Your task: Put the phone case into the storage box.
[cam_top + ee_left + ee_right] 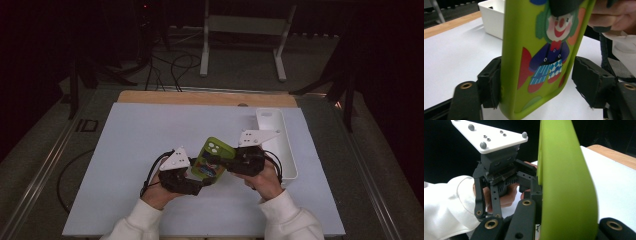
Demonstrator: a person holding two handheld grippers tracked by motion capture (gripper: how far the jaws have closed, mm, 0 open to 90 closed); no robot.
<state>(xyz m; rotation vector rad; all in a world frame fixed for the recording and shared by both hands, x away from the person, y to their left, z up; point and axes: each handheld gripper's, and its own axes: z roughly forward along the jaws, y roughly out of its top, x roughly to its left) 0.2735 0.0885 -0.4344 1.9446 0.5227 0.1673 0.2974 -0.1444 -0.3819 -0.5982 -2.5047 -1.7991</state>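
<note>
Clenching on the upper part of the lime-green phone case (pixel 212 159) with the jaws of the right gripper (pixel 231 161), and holding it lifted just above the white surface (pixel 140 150), between the two hands. Keeping it tilted, with the camera cut-out end pointing away from the person and the white bin (pixel 280 145) lying just beyond on the right. Showing the clown picture (pixel 554 47) on the case's printed side in the left gripper view, with one right jaw covering the top of the clown's head.

Straddling the lower end of the case with the jaws of the left gripper (pixel 202 181), but not yet grasping it. Touching one long edge with one pad and standing clear of the opposite edge with the other, a plain gap between them.

Judging from this, taking a second grip on the case, either to steady it or to pass it from one gripper to the other, with that grip only half made.

Calling next, most likely, for bringing the left jaws together until both pads are pressing on the long edges, squarely and near the bottom corners. Keeping the right clench firm meanwhile. Minding the soft case, probably bowing or slipping sideways under an uneven squeeze.
</note>
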